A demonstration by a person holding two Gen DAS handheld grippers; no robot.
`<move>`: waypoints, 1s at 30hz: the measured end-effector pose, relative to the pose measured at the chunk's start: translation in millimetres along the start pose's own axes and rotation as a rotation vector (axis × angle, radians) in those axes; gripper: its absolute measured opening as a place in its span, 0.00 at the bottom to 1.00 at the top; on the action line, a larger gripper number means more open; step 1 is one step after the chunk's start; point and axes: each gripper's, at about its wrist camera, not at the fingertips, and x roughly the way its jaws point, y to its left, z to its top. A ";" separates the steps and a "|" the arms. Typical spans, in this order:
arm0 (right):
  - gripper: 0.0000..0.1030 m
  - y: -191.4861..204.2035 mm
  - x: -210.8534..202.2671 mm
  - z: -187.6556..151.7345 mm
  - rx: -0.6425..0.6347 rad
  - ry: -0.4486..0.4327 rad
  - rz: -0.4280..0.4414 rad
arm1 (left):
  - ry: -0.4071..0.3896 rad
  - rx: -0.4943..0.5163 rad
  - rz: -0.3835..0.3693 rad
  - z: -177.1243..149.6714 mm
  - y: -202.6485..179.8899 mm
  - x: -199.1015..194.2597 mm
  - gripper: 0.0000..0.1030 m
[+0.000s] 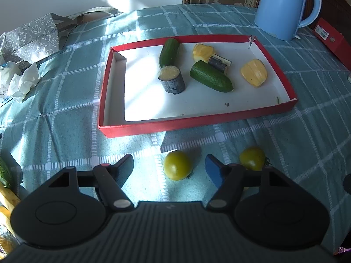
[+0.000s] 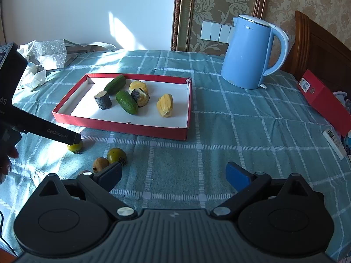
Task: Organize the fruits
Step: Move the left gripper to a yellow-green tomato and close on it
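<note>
Left gripper (image 1: 169,167) angled down over checked tablecloth (image 1: 296,131), jaws parted and straddling 1 green tomato (image 1: 178,165); pads not pressing on it, nothing grasped. Second green tomato (image 1: 252,158) just beyond the blue-padded finger (image 1: 214,172), near red tray (image 1: 175,127). Tray contents: 2 cucumbers (image 1: 211,76), 2 dark cut cylinders (image 1: 172,80), 2 yellow pieces (image 1: 254,72). From right wrist view: right gripper (image 2: 174,174) released, jaws wide, empty, above bare cloth. Brown fruit (image 2: 100,164) beside the second tomato, close to right gripper's dark finger (image 2: 109,175). Blue kettle (image 2: 252,52) upright behind tray, well apart from fruits. Red box (image 2: 324,100) at table's far right edge.
</note>
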 end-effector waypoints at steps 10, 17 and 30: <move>0.98 2.0 0.3 0.1 -0.003 0.002 0.001 | 0.046 -0.012 -0.027 -2.0 4.8 13.1 0.60; 0.99 2.3 0.3 0.0 0.000 0.004 -0.001 | 0.061 -0.002 -0.030 -1.3 2.3 19.9 0.60; 0.99 0.0 1.5 -1.7 -0.005 0.015 -0.005 | 0.101 -0.021 -0.032 1.7 2.9 34.9 0.39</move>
